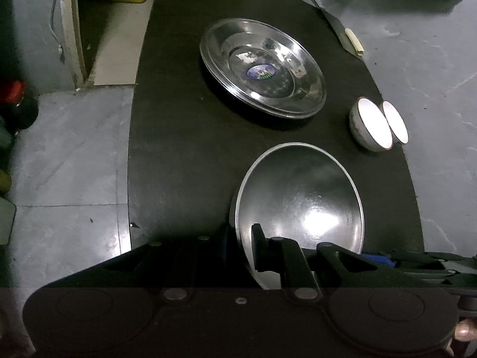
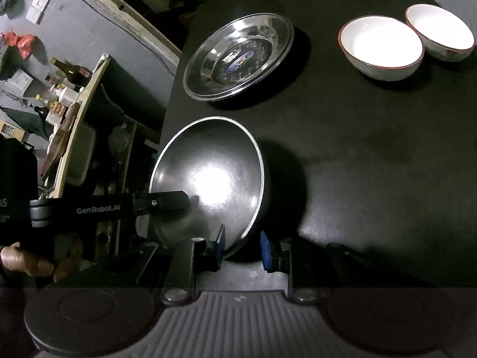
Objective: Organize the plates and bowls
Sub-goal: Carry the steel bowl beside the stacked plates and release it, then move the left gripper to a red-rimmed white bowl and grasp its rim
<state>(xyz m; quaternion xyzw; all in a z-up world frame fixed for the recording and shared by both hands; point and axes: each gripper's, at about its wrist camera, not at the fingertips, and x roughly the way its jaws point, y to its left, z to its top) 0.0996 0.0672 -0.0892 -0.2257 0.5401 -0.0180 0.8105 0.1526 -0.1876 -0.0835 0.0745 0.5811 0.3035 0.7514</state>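
A plain steel plate (image 1: pixel 301 200) is tilted up off the black table (image 1: pixel 179 137). My left gripper (image 1: pixel 241 247) is shut on its near rim, one finger inside the dish and one behind. In the right wrist view the same plate (image 2: pixel 208 176) has my right gripper (image 2: pixel 242 249) straddling its lower rim, pads apart. A second steel plate with a blue sticker (image 1: pixel 262 68) lies flat farther back; it also shows in the right wrist view (image 2: pixel 238 56). Two white bowls (image 1: pixel 374 125) (image 2: pixel 381 46) sit side by side at the right.
A knife with a pale handle (image 1: pixel 342 32) lies near the table's far right edge. Grey tiled floor (image 1: pixel 68 155) surrounds the table. Bottles on a shelf (image 2: pixel 59 89) stand to the left. The left gripper's arm (image 2: pixel 104 207) reaches in from the left.
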